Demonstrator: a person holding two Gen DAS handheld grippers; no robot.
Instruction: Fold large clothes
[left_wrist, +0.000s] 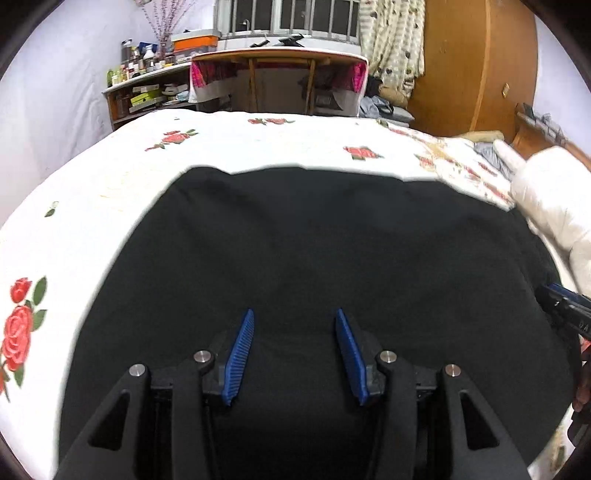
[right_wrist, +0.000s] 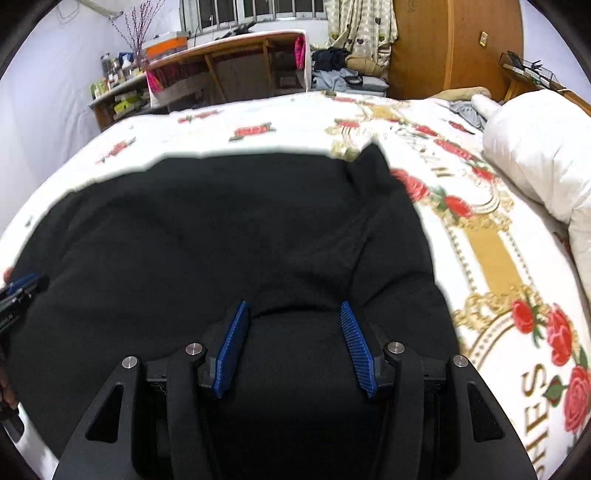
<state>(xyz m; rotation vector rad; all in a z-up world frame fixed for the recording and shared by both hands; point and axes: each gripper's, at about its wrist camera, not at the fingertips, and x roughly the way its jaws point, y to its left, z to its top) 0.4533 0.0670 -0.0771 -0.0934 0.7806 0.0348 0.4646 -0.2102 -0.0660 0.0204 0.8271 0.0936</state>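
Left wrist view: the black garment (left_wrist: 295, 240) is spread flat on the rose-print bedsheet (left_wrist: 110, 177), presumably so that edges can be reached from both sides. Left of the garment, only bare sheet is seen. The left gripper (left_wrist: 294, 354) is held above the garment's near part, jaws parted, nothing pinched between the blue pads (left_wrist: 240, 358); cloth is seen under the gap, not in it. Contact with the fabric cannot be told. Right of the garment, a white duvet (left_wrist: 546, 206) is bunched, likely pushed aside to clear folding room.

Right wrist view: the right gripper (right_wrist: 293, 349) is likewise released over the garment's near part, where a fold ridge is seen between the jaws. The garment's far right corner is lifted into a small peak. Both grippers are judged to be placed side by side for a two-handed pick of the near edge.
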